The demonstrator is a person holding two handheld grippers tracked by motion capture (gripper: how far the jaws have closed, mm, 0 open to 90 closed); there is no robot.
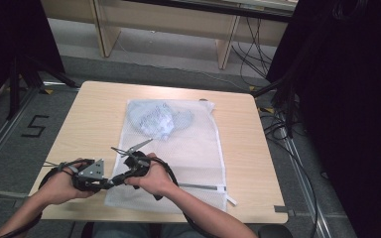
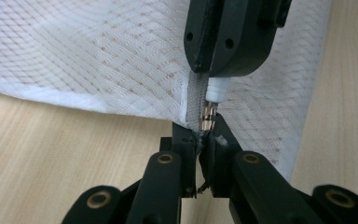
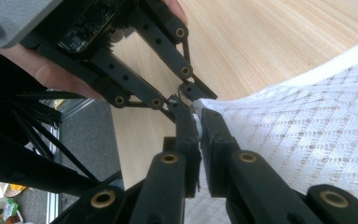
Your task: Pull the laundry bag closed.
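the left gripper (image 2: 199, 140) is pinching the end of the grey zipper (image 2: 193, 100) on the white mesh bag (image 1: 178, 158). its jaws are squeezed tight on the cloth at the zipper's end, at the bag's corner closest to the person.

the right gripper (image 3: 196, 126) is meeting it nose to nose at that same corner. its jaws are clamped on the little white pull (image 2: 216, 88) of the zipper, and the gold slider (image 2: 208, 117) is sitting just under the pull, almost touching the left gripper's tips.

from above, both hands are crowding together at the bag's near left corner, the left hand (image 1: 62, 186) outside the bag and the right hand (image 1: 154, 178) resting over it.

the bag is lying flat in the middle of the wooden table (image 1: 94, 119). a light blue bundle of cloth (image 1: 158, 119) is sitting inside the bag at its far end, away from the hands.

so i think the cloth is already packed in, and both grips are ready. the slider is sitting right at the zipper's end, so the long slide along the bag's near edge looks not yet done. i cannot tell from here whether the zipper is open or closed.
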